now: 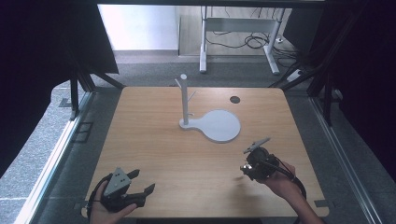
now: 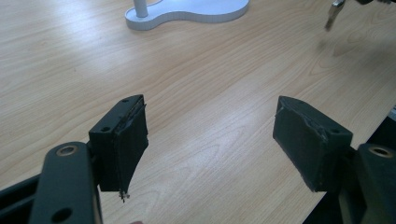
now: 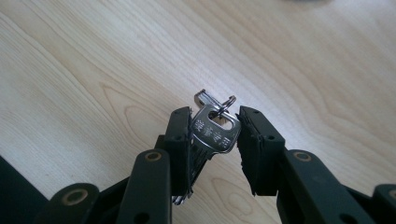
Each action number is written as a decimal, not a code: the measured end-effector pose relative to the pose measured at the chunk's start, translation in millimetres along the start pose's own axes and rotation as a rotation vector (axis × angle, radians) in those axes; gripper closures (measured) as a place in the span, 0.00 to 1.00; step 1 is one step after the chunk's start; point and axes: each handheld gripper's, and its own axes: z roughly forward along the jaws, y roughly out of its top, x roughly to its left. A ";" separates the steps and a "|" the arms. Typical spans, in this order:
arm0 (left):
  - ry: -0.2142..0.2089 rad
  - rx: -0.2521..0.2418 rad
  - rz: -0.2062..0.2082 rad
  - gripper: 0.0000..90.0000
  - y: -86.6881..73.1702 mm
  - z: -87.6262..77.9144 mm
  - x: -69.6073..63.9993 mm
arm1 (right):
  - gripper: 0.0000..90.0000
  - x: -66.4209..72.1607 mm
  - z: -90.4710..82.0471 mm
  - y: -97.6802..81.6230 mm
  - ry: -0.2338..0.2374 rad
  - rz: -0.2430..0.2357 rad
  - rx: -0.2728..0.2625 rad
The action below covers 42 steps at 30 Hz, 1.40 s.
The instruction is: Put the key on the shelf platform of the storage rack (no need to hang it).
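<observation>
— Holding the key (image 3: 212, 133) by its head, our right gripper (image 3: 214, 135) has its fingers (image 3: 180, 140) clamped on it above the tabletop (image 1: 187, 158), so the ring (image 3: 219, 105) stays free.

— Free for a peg on the stand (image 1: 185, 100), probably; the pegs look small from here. And our left gripper (image 1: 142, 183)?

— Fingers wide, nothing between them, parked at the near edge, out of the way.

The right gripper (image 3: 215, 135) clamps a silver key (image 3: 214, 135) above the wooden table (image 3: 93, 70).
</observation>
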 end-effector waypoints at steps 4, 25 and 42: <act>-0.001 0.002 0.001 0.29 -0.1 0.6 0.1 | 0.74 -1.5 -7.9 5.3 -0.008 -0.011 -0.013; 0.001 0.000 -0.001 0.29 -0.1 -0.3 0.8 | 0.74 -11.2 -21.7 28.6 -0.019 -0.023 -0.039; 0.004 0.001 -0.004 0.29 -0.7 -0.6 2.3 | 0.74 -19.8 -17.6 51.7 0.018 -0.023 -0.041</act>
